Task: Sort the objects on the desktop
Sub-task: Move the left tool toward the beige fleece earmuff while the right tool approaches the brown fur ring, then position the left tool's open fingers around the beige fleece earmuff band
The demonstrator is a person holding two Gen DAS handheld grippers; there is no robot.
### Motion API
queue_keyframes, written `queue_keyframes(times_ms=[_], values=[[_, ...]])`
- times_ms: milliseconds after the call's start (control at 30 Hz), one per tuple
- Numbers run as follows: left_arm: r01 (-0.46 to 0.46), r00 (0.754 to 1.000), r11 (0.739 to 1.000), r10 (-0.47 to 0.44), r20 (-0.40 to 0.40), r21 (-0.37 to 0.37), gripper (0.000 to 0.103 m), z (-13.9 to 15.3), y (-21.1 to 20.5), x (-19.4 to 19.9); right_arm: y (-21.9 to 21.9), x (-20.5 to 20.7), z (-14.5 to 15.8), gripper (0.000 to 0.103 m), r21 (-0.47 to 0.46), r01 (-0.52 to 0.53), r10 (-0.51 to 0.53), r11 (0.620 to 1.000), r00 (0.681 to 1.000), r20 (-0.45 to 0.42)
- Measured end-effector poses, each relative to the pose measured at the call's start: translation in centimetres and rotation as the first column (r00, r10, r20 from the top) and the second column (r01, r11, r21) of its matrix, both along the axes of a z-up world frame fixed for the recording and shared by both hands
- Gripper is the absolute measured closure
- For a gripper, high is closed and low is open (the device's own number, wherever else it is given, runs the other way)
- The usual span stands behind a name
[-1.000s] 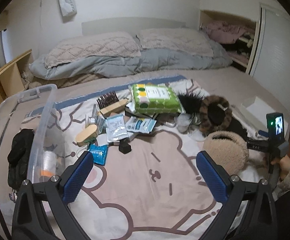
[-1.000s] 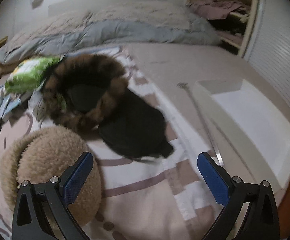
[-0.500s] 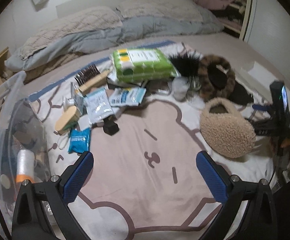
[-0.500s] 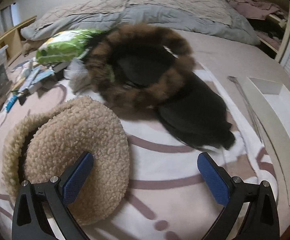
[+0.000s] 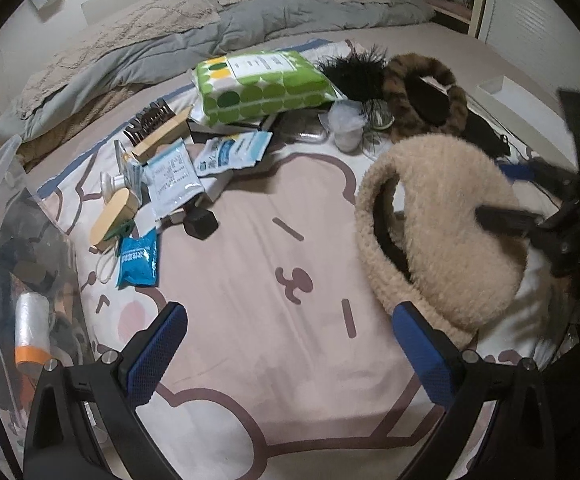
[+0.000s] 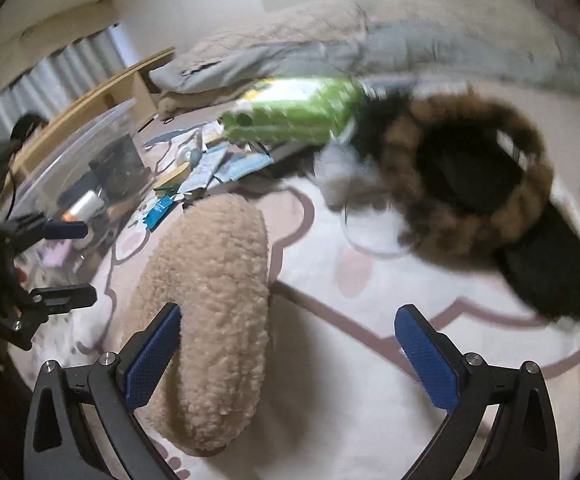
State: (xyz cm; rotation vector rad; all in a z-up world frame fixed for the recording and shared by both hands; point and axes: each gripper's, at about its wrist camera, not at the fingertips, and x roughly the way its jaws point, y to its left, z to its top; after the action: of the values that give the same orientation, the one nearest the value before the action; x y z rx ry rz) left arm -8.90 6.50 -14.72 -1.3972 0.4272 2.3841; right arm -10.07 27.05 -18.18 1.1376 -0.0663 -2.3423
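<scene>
Both cameras have been brought nearer the beige fleece hat [image 6: 210, 312] since the earlier frames, so that it is now seen large. The right gripper [image 6: 288, 350] is spread wide and grips nothing; the hat's rim is framed between its blue pads, the left pad just beside the fleece. The left gripper [image 5: 290, 346] is likewise held wide apart and empty above the bear-print blanket [image 5: 250, 272]. The hat lies on the blanket, near a brown fur hat [image 6: 469, 184]. A green-dotted pack [image 5: 262, 84] rests farther back, and a clear bin [image 5: 6, 240] is seen at the left.
</scene>
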Motion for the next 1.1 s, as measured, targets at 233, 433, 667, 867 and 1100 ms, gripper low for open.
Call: queue_keyframes(times_ms=[233,433,667,867,1100], values=[[-0.003,1.0,1.0,0.003,0.003,0.009,0.0,0.0,-0.2,0.1,2.5,0.2,3.6,0.0,-0.021,0.167,-0.169,0.986,0.977,-0.134],[-0.004,1.0,1.0,0.004,0.001,0.016,0.0,0.2,-0.4,0.1,5.3,-1.6,0.9,0.0,0.141,0.396,-0.389,0.907,0.918,-0.077],[0.006,1.0,1.0,-0.006,0.011,0.022,0.0,-0.1,0.2,0.0,6.6,-2.2,-2.5,0.0,0.245,0.418,-0.427,0.875,0.904,-0.021],[0.032,0.999,0.999,-0.033,0.023,0.03,0.0,-0.7,1.3,-0.2,9.6,-3.5,-2.0,0.0,0.199,0.513,-0.522,0.835,0.853,-0.009],[0.043,0.998,0.999,-0.044,0.048,0.031,0.0,-2.2,2.3,-1.2,11.0,-4.9,-3.1,0.0,0.276,0.528,-0.545,0.803,0.838,-0.018]])
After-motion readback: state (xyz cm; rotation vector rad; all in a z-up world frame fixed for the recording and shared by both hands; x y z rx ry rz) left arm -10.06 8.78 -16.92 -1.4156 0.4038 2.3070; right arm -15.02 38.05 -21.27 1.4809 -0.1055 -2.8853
